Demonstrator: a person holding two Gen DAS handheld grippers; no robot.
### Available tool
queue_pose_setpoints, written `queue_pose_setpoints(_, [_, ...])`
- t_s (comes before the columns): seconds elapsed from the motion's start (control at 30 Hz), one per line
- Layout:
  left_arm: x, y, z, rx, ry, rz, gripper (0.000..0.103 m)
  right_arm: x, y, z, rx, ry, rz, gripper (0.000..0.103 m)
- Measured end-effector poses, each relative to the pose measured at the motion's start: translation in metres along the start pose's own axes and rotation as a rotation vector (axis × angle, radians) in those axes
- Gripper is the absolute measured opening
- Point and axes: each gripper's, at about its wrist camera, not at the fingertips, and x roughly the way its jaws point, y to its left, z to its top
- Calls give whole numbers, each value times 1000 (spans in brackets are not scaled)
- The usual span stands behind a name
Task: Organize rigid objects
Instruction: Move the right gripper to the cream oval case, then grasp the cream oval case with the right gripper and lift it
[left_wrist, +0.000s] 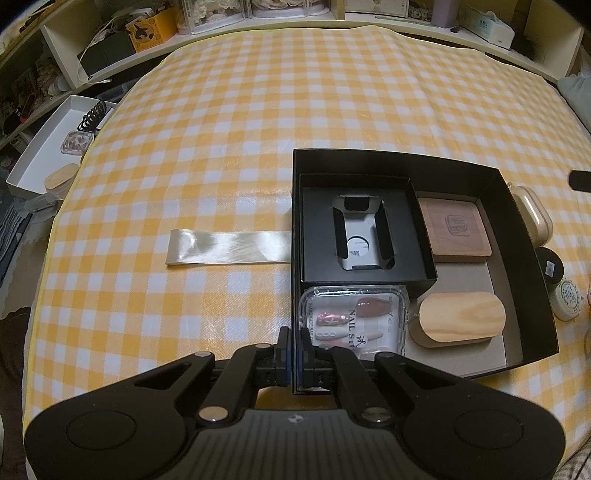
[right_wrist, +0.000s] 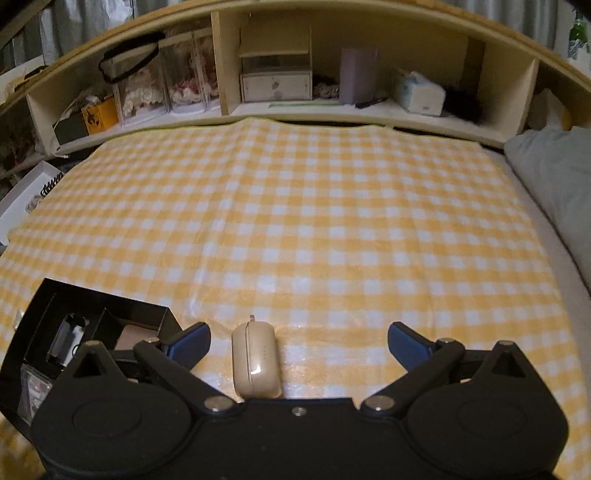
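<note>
Clamping the near left wall of the black box (left_wrist: 517, 236), the left gripper (left_wrist: 294, 345) has its jaws pinched nearly shut. The right gripper (right_wrist: 298, 341) hangs with jaws spread wide over the beige case (right_wrist: 255, 360), seemingly not touching it, on the checked cloth (right_wrist: 314, 221).

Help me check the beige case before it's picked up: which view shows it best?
The right wrist view: the beige case lies whole on the checked cloth between the open right tongs. The left wrist view shows it only partly, behind the black box wall.
</note>
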Motion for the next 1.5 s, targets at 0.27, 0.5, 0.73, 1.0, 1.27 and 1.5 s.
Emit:
queue_pose_setpoints(0.27, [5, -3, -3, 3, 6, -1, 3, 35, -3, -5, 24, 56, 110, 102])
queue_pose_setpoints(0.5, [5, -4, -3, 4, 7, 0, 3, 54, 13, -10, -55, 133, 130, 77])
queue_pose_setpoints(0.73, [6, -4, -3, 5, 7, 1, 3, 72, 20, -14, -80, 222, 133, 68])
queue_pose_setpoints(1.0, [6, -4, -3, 4, 8, 0, 3, 88, 25, -12, -95, 282, 120, 47])
queue_pose_setpoints(1.27, [6, -5, -3, 6, 7, 1, 3, 88, 27, -13, -113, 232, 100, 40])
queue_pose_setpoints(1.5, [7, -5, -3, 5, 7, 0, 3, 39, 38, 17, -132, 26, 258, 40])
